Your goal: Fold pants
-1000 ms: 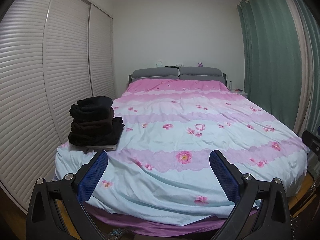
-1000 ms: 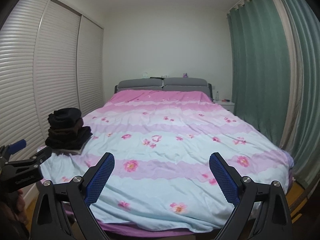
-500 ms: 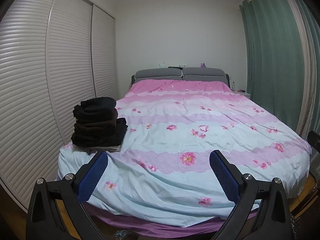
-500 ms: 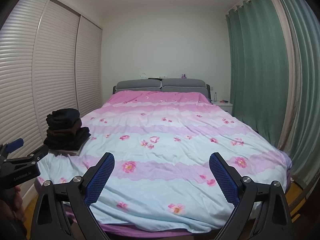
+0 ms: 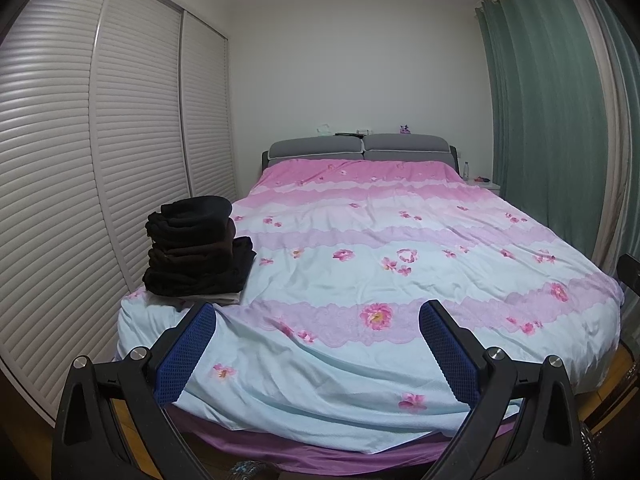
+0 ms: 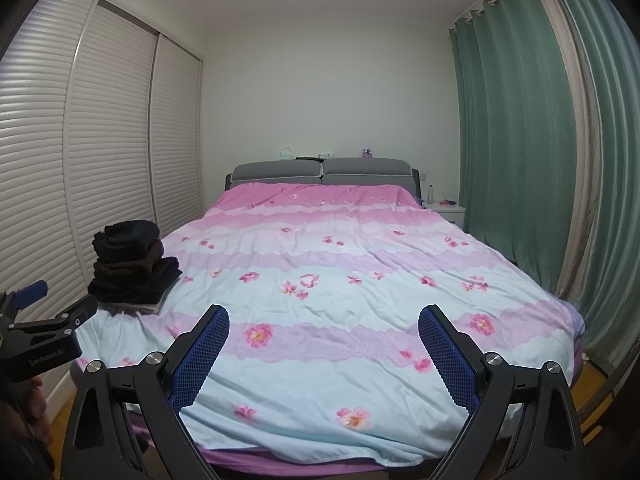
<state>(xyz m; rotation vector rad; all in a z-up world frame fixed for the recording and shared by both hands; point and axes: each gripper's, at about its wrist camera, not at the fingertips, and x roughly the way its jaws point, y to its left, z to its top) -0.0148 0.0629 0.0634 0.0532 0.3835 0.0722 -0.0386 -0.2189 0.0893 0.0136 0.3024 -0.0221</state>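
Both views have drifted slightly rightward since earlier. Left gripper (image 5: 318, 312) and right gripper (image 6: 323, 318): jaws wide open, empty. Stack of dark pants (image 5: 198, 248) at bed's (image 5: 400, 344) near-left corner: soft, limp; grasp top pair's waistband edge.

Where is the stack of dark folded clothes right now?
In both views the stack of dark folded clothes sits on the bed's near-left corner, beside the louvered wardrobe doors.
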